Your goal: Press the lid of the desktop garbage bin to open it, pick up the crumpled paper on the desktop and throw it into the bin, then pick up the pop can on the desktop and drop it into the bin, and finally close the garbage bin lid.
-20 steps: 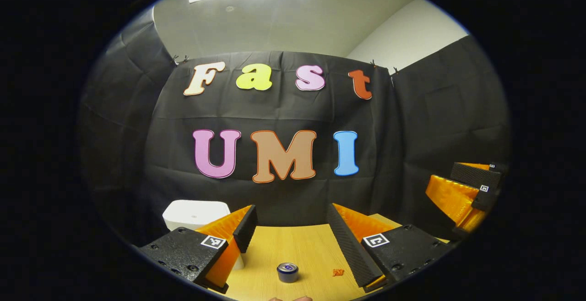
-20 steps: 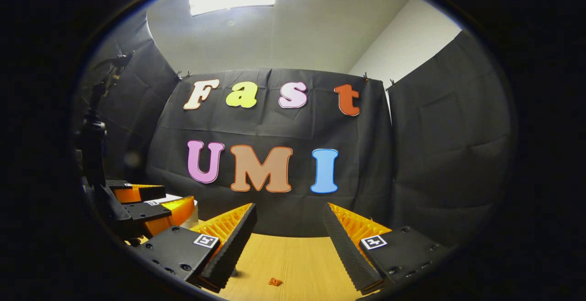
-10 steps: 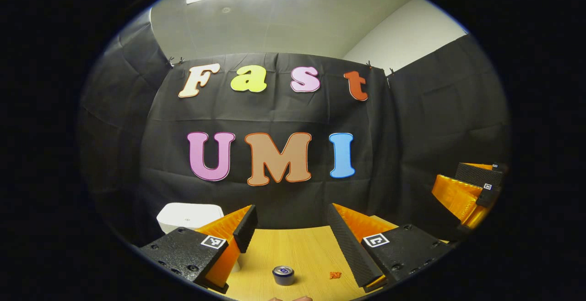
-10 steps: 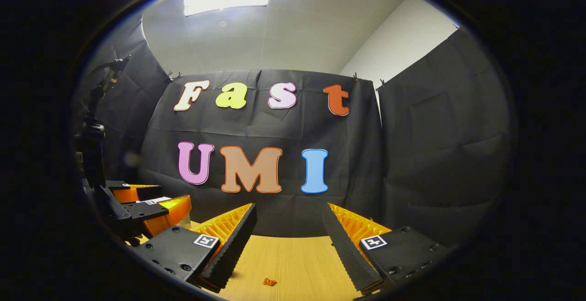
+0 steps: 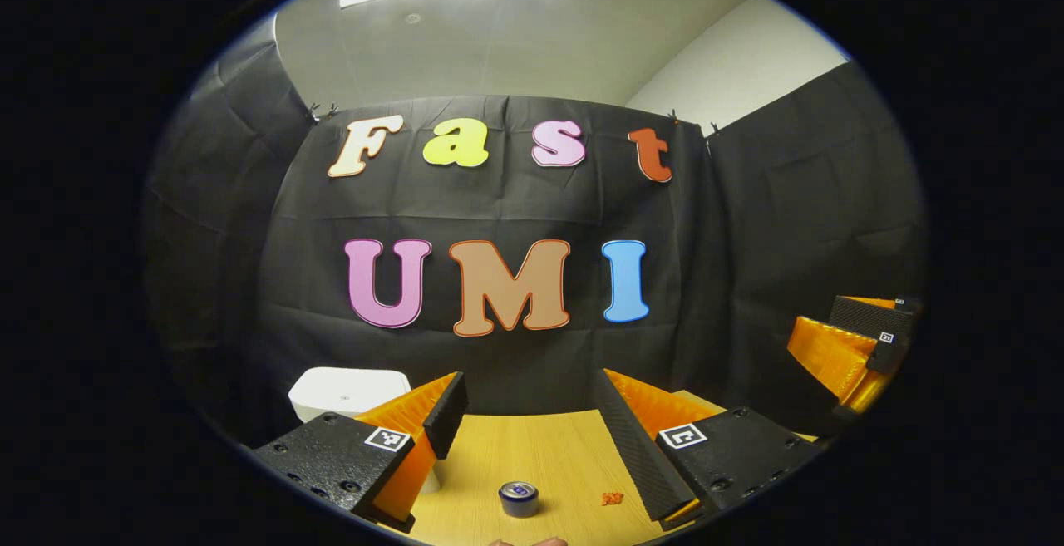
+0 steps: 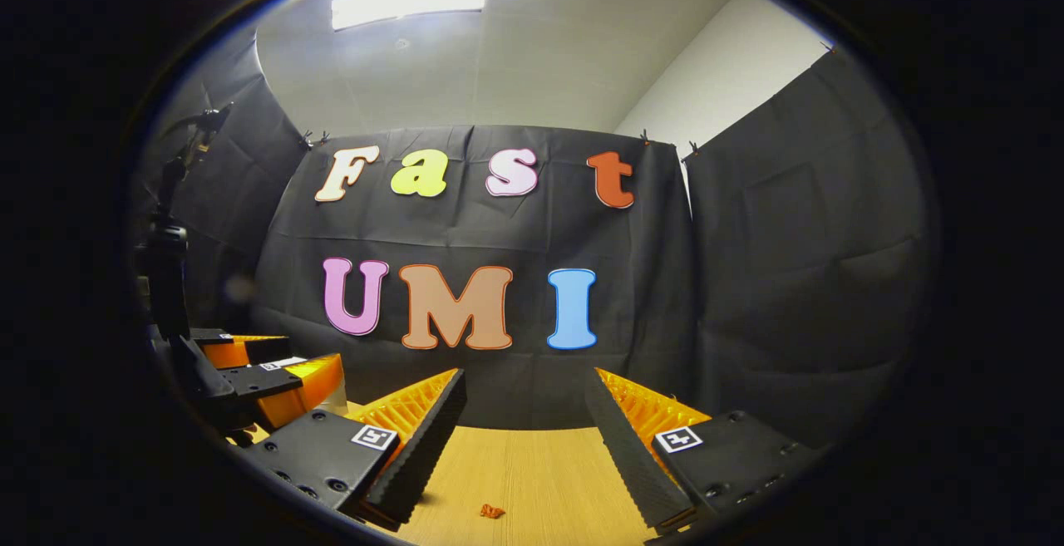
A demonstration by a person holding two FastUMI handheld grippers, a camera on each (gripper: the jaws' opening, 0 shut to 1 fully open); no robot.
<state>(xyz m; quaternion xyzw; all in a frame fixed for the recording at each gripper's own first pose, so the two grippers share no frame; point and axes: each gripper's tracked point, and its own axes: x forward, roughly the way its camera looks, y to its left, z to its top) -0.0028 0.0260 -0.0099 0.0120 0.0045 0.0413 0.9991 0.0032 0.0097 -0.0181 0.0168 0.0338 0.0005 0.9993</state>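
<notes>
- In the left gripper view we see the left gripper (image 5: 524, 413) raised above the wooden counter (image 5: 540, 455), its two fingers spread wide apart with nothing between them.
- The pop can (image 5: 519, 499) stands upright on the counter, low in the gap between those fingers and touching neither; we look down on its top.
- Just to the right of the can, apart from it, lies a small orange scrap (image 5: 612, 498); we take it for the crumpled paper, though it is too small for us to be sure.
- The white garbage bin (image 5: 349, 391) sits at the far left of the counter, partly behind the left finger, with its lid down flat.
- At the right edge of the same view the right gripper (image 5: 864, 346) hangs well apart from the can and the bin.
- In the right gripper view we see the right gripper (image 6: 524, 417) with its fingers also held wide apart and empty, above bare wood (image 6: 532, 471).
- The same orange scrap (image 6: 491, 511) lies on the counter low between these fingers, nearer the left one, touched by neither.
- At the left of that view the left gripper (image 6: 266, 371) shows from the side, and a dark stand (image 6: 166, 272) rises behind it.
- A sliver of white (image 6: 339, 400) shows just beside the left gripper; we cannot tell for certain that it is the bin.
</notes>
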